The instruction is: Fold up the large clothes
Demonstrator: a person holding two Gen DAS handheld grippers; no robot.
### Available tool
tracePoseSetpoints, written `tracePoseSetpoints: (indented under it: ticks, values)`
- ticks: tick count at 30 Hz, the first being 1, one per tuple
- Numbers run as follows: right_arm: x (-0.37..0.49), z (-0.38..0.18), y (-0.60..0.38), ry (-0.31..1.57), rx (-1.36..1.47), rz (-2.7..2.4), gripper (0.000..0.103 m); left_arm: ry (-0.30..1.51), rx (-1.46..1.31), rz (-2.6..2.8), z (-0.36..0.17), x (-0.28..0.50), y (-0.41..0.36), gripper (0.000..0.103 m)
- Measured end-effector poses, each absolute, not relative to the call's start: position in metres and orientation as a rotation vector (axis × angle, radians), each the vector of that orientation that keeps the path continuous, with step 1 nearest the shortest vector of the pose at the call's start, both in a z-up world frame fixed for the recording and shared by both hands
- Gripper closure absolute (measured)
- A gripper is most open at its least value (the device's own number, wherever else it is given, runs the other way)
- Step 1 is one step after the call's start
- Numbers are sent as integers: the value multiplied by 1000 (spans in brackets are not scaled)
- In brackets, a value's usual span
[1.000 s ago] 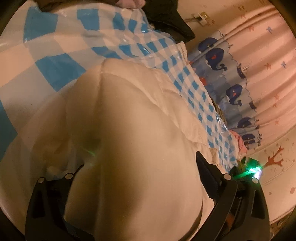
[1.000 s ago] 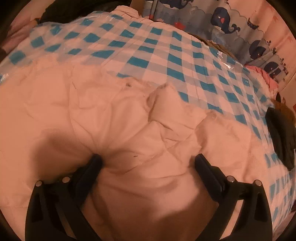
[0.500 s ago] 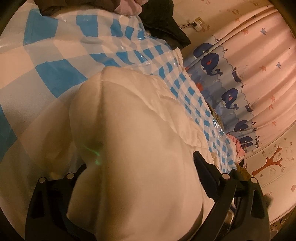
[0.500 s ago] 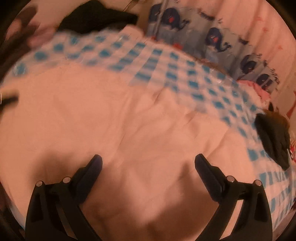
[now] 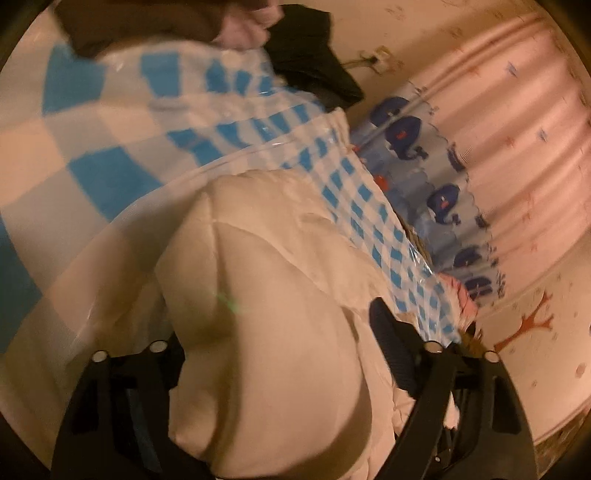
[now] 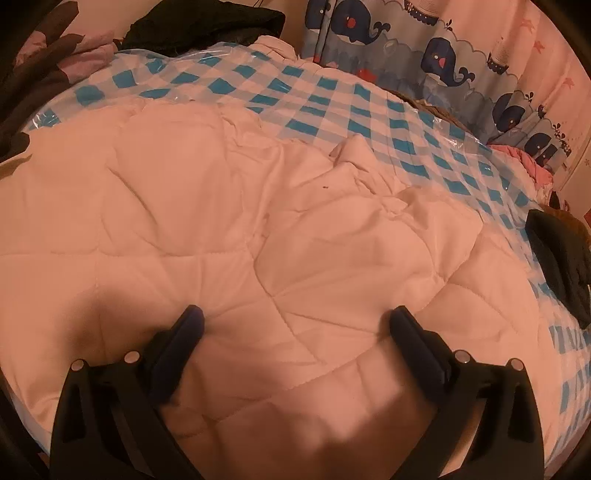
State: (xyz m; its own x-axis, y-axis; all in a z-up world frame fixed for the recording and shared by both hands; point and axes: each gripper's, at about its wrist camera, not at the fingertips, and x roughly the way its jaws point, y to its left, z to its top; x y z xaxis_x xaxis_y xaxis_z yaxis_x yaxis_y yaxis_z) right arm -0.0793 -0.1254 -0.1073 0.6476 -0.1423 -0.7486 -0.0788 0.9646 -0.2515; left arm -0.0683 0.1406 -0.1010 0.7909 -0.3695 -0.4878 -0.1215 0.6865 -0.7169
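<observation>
Bedding fills most of both views: a blue-and-white checked sheet under clear glossy plastic (image 6: 332, 96) covers the bed, and a large white quilted padded garment (image 6: 229, 236) lies spread across its near part, stitched into wide diamond panels, with a small rumpled peak near its far edge. In the left wrist view one thick, rounded fold of this white quilted padded garment (image 5: 266, 332) rises from the sheet toward the camera. Behind the bed hangs a pale blue curtain printed with dark blue whales (image 6: 443, 55), next to a pink pleated curtain with small stars (image 5: 517, 129). Dark clothes (image 6: 207, 26) are heaped at the far end of the bed, and another black piece of clothing (image 6: 561, 258) lies at the right edge.

Left hand-held gripper (image 5: 280, 347) straddles the thick fold; its jaws have just been closing, with the fold between them, and whether the pads already press on the fabric I cannot tell. Right hand-held gripper (image 6: 293, 325) hovers with jaws spread wide above the flat quilted surface, holding nothing.
</observation>
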Motion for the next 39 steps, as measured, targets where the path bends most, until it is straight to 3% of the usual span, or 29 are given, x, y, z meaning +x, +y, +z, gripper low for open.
tracePoseSetpoints:
  ticks: [2,5,7,12,25,31,36,39]
  values:
    - [-81,-107,-125,864,-268,-34,6,668,-787,-152,-94,-68,138,48]
    - [-85,-89,-128,864,-242,-10,6,667,-752,-155,-83,-70,136,59]
    - [-102,-83,-124,777,-241,22,6,661,-722,-165,-72,-72,132,62]
    - [-102,-110,-125,808,-211,39,6,643,-622,-166,-44,-81,103,64]
    - [-100,-89,-164,880,-69,164,7,542,-381,-373,50,-106,-14,76]
    - [-122,-56,-245,821,289,256,7,527,-350,-473,72,-112,-62,76]
    - [-126,-76,-346,690,1026,528,7,549,-292,-531,68,-120,-108,77]
    - [-125,-96,-382,588,1319,654,7,562,-251,-581,65,-127,-135,78]
